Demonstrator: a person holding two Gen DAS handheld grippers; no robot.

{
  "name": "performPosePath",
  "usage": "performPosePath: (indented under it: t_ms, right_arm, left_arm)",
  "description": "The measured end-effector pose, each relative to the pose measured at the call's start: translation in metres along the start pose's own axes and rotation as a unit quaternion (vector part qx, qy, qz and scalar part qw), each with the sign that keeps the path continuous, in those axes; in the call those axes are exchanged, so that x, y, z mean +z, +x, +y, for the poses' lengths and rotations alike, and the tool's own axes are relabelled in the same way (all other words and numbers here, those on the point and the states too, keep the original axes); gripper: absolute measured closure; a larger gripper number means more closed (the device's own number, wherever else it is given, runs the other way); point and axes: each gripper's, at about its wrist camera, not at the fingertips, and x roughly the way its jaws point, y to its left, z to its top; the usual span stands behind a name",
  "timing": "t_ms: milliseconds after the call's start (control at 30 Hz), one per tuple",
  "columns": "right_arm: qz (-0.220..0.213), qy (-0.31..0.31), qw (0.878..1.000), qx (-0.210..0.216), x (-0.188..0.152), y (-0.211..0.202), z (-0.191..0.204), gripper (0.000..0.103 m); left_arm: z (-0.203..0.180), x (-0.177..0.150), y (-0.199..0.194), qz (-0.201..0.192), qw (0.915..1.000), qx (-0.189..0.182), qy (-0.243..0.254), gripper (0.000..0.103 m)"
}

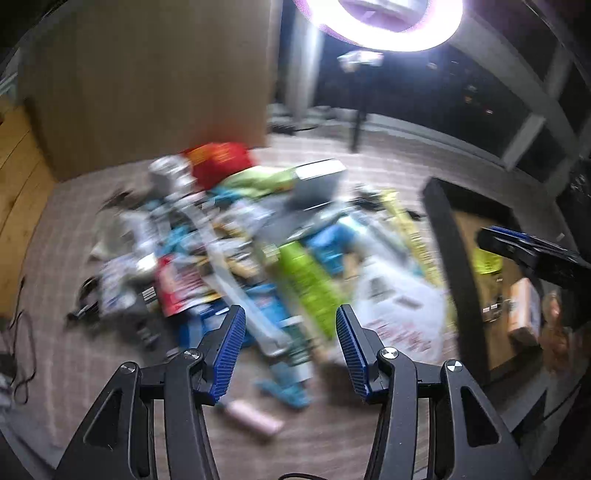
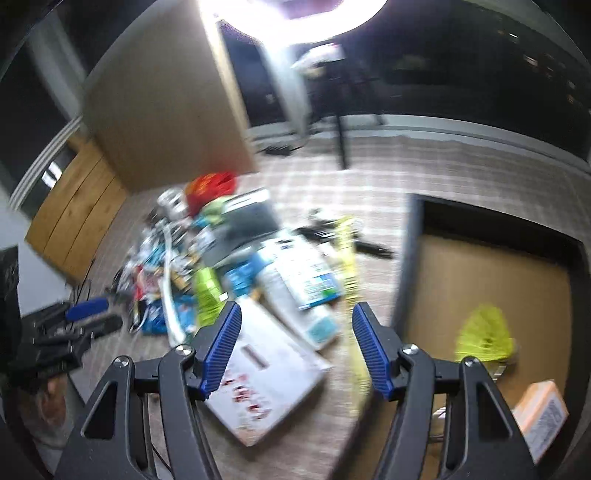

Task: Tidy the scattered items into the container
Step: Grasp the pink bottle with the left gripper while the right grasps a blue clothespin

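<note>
Container [image 2: 491, 280]: black-walled box with a brown cardboard floor, on the carpet right of the right gripper's [image 2: 295, 347] jaws; in the left wrist view it sits far right of the left gripper [image 1: 290, 349], beyond its right jaw. Already in it: a yellow-green item [image 2: 484, 332] and an orange-and-white box [image 2: 541, 417], both blurred. Scattered pile [image 1: 236, 236] lies ahead of and above both sets of jaws, left of the container, all motion-blurred. Nearest the right jaws: a white flat pack with red print [image 2: 266, 384] running under the left jaw, a white-and-blue pack [image 2: 303, 284] just above the gap, and a yellow strip [image 2: 351, 280] along the right jaw. Nearest the left jaws: a lime-green pack [image 1: 310, 284] above the gap, a pale tube-like item [image 1: 255, 325] crossing it, and a pink cylinder [image 1: 255, 421] below the left jaw. Red item [image 1: 221, 162] at the far end of the pile. Both grippers: jaws spread wide, nothing between the blue pads, nothing held. Ring light [image 1: 388, 26] at top; large cardboard box [image 1: 155, 85] behind the pile. Item labels unreadable.
</note>
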Motion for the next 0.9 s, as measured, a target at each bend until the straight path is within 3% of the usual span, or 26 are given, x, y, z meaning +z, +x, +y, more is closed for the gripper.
performPosePath:
  t_ms: [167, 300, 500, 900]
  right_arm:
    - [0.027, -0.042, 0.998, 0.025, -0.012, 0.017, 0.047, 0.044]
    - [0.056, -0.07, 0.995, 0.053, -0.026, 0.033, 0.083, 0.06]
    - [0.099, -0.106, 0.987, 0.072, -0.065, 0.06, 0.125, 0.07]
    - [0.131, -0.128, 0.982, 0.045, -0.109, 0.098, 0.153, 0.073]
  left_arm:
    - [0.047, -0.031, -0.003, 0.02, 0.9993, 0.027, -0.02, 0.055]
    - [0.063, -0.059, 0.002, 0.04, 0.9983, 0.027, -0.033, 0.055]
    - [0.063, -0.084, 0.024, 0.073, 0.9951, 0.001, -0.066, 0.057]
    - [0.048, -0.099, 0.064, 0.121, 0.9868, -0.025, -0.104, 0.065]
